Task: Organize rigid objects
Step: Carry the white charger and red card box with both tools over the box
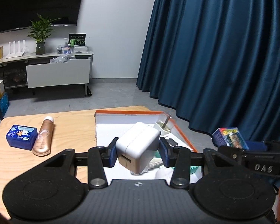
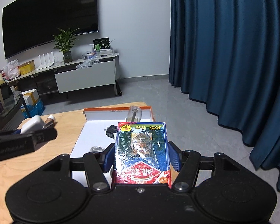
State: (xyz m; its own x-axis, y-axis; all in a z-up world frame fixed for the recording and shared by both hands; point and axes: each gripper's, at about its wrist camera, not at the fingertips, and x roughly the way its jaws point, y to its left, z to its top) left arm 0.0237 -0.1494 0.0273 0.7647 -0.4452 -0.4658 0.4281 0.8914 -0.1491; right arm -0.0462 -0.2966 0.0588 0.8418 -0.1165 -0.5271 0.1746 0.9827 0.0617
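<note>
Behind the pale wooden bench (image 1: 69, 128) hangs a blue curtain, and your left hand-held gripper (image 1: 138, 154) clamps the white plug-in charger block (image 1: 138, 145) above the orange-rimmed white cardboard tray (image 1: 110, 128) just ahead, while your right hand-held gripper (image 2: 141, 158) grips the blue-and-red tiger-print card box (image 2: 141, 153); lower both level into bare tray floor.

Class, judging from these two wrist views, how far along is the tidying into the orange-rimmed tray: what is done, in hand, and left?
Done: a black plug and a clear bulb lie in the tray. In hand: the left gripper clamps a white charger above the tray; the right gripper holds a card box. Left: a blue tin and a rose-gold bottle sit on the table.
</note>
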